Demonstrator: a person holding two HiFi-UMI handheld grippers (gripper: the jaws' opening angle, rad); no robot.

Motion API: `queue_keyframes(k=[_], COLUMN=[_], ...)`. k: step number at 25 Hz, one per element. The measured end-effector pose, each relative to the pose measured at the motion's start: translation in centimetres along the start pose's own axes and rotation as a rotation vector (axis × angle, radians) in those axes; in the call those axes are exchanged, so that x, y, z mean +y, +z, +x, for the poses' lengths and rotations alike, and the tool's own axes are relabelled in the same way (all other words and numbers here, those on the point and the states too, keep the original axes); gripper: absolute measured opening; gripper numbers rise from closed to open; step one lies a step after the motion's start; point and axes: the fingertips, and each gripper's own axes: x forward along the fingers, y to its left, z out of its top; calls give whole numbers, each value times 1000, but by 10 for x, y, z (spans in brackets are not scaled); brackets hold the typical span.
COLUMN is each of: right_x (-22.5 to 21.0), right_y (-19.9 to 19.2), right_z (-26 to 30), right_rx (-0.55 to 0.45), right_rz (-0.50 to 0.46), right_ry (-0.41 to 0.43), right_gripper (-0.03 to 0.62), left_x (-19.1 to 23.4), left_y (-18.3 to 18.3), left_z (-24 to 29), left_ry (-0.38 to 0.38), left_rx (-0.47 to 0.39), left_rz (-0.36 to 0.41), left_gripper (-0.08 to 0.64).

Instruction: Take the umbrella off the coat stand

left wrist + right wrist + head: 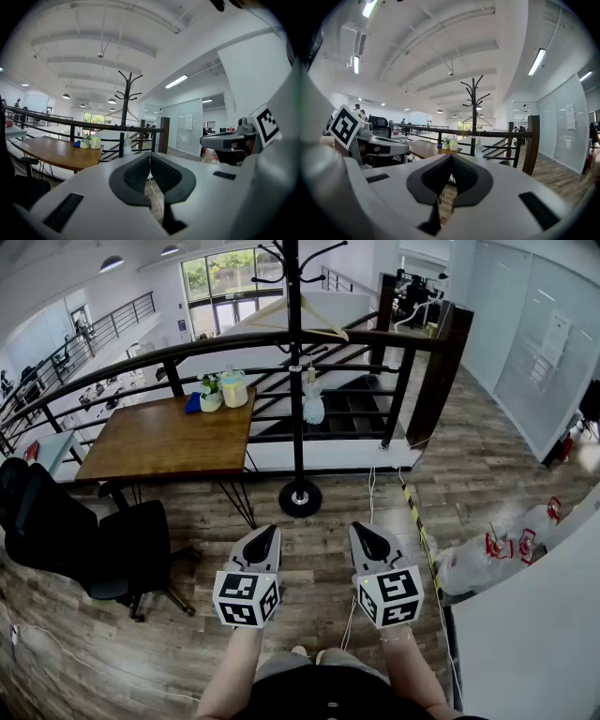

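Left tool (pixel 149 154) and right tool (pixel 451 157) are both clenched on nothing, pads pressed together. They are held side by side, well short of the coat stand (pixel 295 409).

The umbrella (pixel 313 401) is a small pale folded bundle. It hangs close against the stand's black pole about halfway up, below a wooden hanger (pixel 302 320) and just right of the counter (pixel 169 442). It looks light: probably soft, slack fabric wrapped round a stiff shaft, so it should give under the pads and may swing once touched.

The best hold is likely across the upper half of the bundle, where the folds are tightest, squeezing firmly enough to feel the shaft. What it hangs from is too small to make out (a strap over a peg seems likeliest), so it would probably need lifting upward before it is pulled away.
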Motion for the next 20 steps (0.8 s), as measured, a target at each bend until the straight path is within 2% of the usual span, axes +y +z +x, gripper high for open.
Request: queue_keyframes(k=[10, 15, 20], right_x=[-2, -3, -3], right_y=[4, 8, 8], right_z=[4, 8, 5], right_rx=[-10, -48, -60], right_rz=[13, 75, 31], right_ry=[9, 62, 110], right_gripper=[26, 27, 28], left_x=[-7, -16, -38], left_y=[-7, 11, 15], left_z=[6, 15, 23], left_ry=[-35, -53, -92], left_rx=[25, -24, -93], left_rz=[-60, -51, -51], left_gripper=[15, 15, 15])
